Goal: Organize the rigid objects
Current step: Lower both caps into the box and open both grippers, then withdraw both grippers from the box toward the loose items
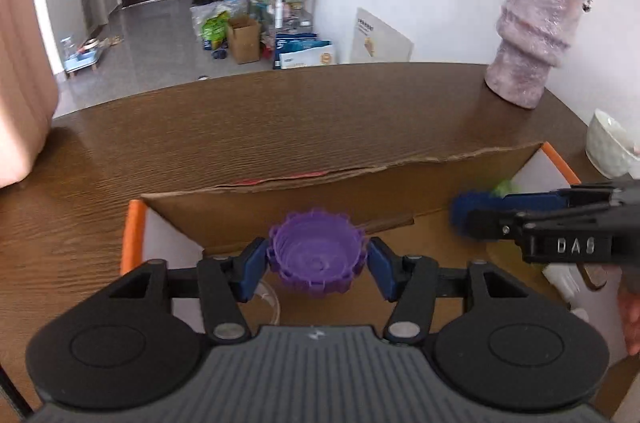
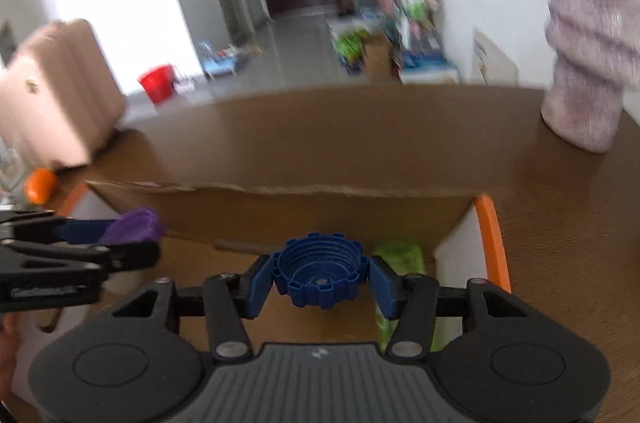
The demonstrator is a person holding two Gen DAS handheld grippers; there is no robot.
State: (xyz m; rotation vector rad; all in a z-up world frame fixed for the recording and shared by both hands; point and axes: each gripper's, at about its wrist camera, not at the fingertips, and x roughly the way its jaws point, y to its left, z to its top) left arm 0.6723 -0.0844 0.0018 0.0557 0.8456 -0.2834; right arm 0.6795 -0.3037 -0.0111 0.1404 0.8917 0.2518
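Left wrist view: left gripper (image 1: pixel 318 259) was clamped on a purple ridged cap (image 1: pixel 317 255), one blue pad (image 1: pixel 253 273) pressed to each side, hollow face turned toward the camera. Cap was held above the open cardboard box (image 1: pixel 336 179), near its left end. Box had orange-edged white end walls and a torn back flap; it stood on the brown wooden table (image 1: pixel 240 127). Right gripper (image 1: pixel 472 219) entered from the right over the same box, closed on a blue cap (image 1: pixel 468 211), blurred. A green item (image 1: pixel 503 187) showed just behind it inside the box; its kind could not be told. Pink ribbed vase (image 1: pixel 534 35) with dried roses stood at the table's far right; white bowl (image 1: pixel 610 147) sat near the box's right end.

Right wrist view: right gripper (image 2: pixel 320 281) gripped the blue ridged cap (image 2: pixel 320 273) between both pads, hollow side facing the camera, above the box's (image 2: pixel 280 207) right part. Green item (image 2: pixel 400 257) lay in the box's right corner, just beside the cap in view. Left gripper (image 2: pixel 132 239) came in from the left, closed on the purple cap (image 2: pixel 136 225). Vase (image 2: pixel 592 63) stood on the table (image 2: pixel 360 135) at far right. Pink padded chair back (image 2: pixel 56 95) rose at the table's left edge.
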